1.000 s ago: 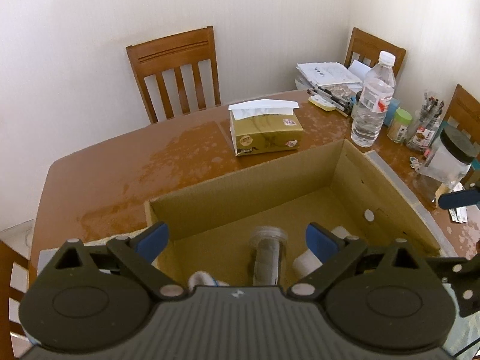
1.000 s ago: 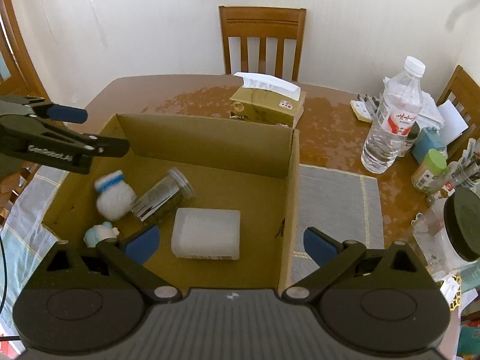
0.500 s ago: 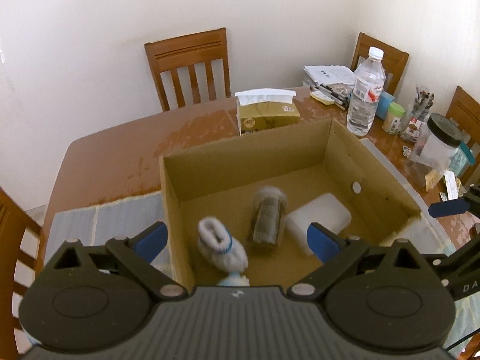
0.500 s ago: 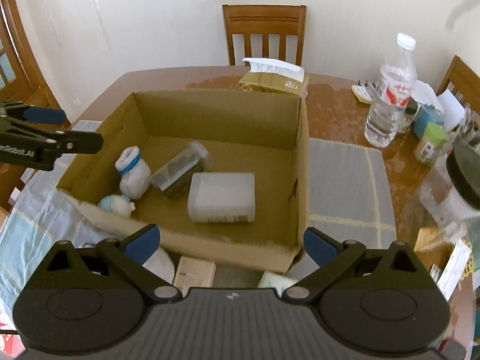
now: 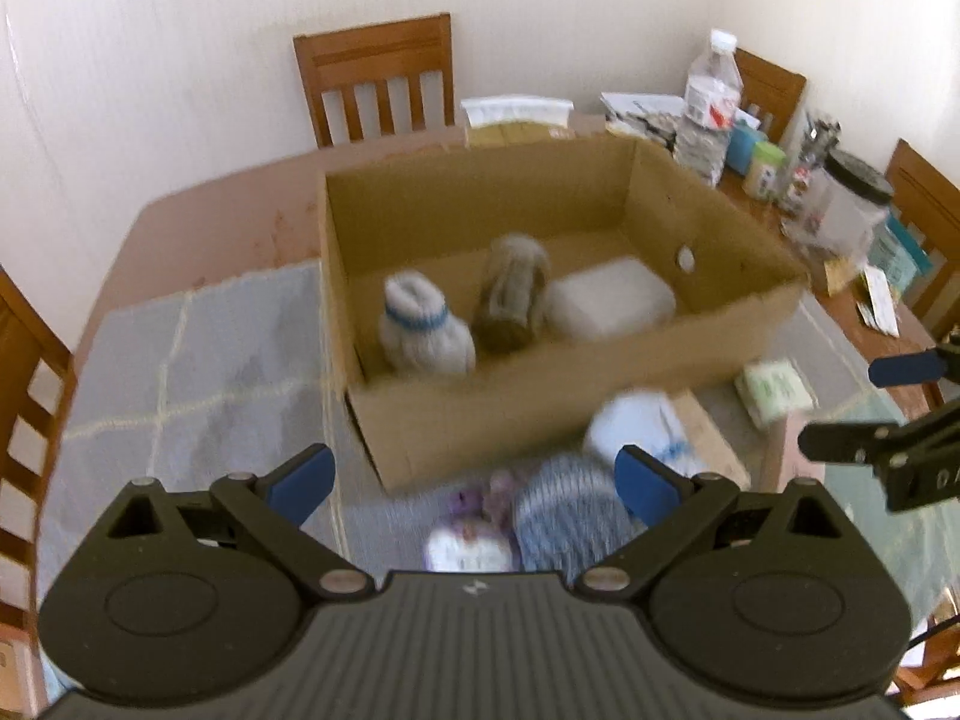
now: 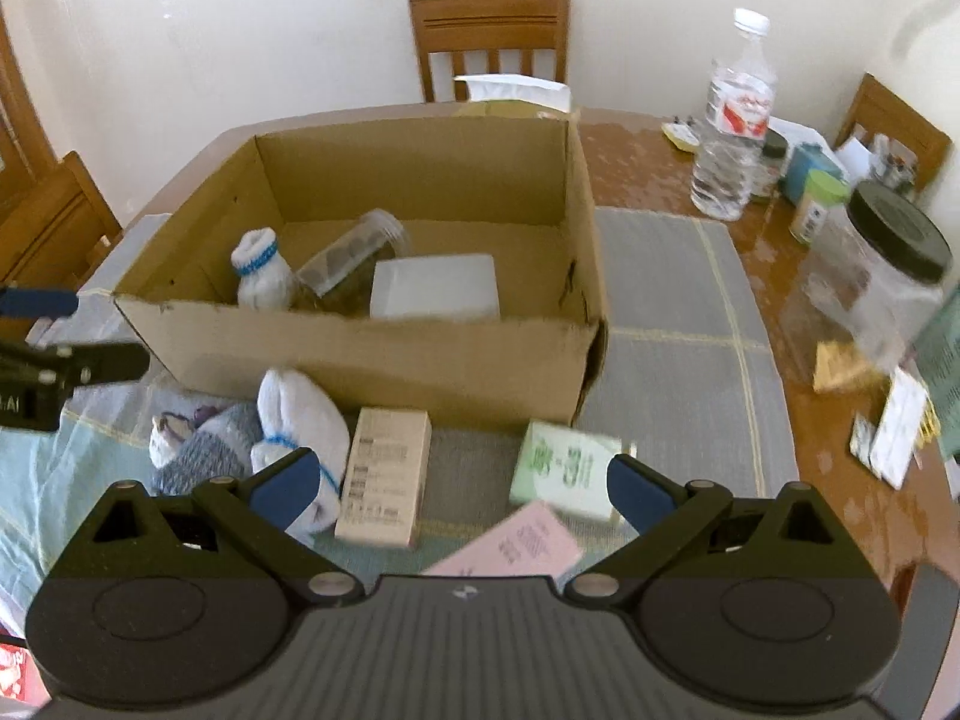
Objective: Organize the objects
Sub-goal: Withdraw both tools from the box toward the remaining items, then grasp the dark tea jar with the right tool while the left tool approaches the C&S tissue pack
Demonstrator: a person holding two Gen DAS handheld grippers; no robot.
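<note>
Socks (image 6: 240, 450), a carton (image 6: 384, 474) and a green packet (image 6: 564, 462) lie on the desk before the box (image 6: 372, 360); your left tool (image 5: 474, 480) and right tool (image 6: 459, 483) gape empty. Soft socks may slip a shallow pinch.

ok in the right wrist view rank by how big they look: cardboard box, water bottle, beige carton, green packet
1. cardboard box
2. water bottle
3. beige carton and green packet: they look alike, and both lie nearer the camera than the bottle, so it is unsure.
</note>
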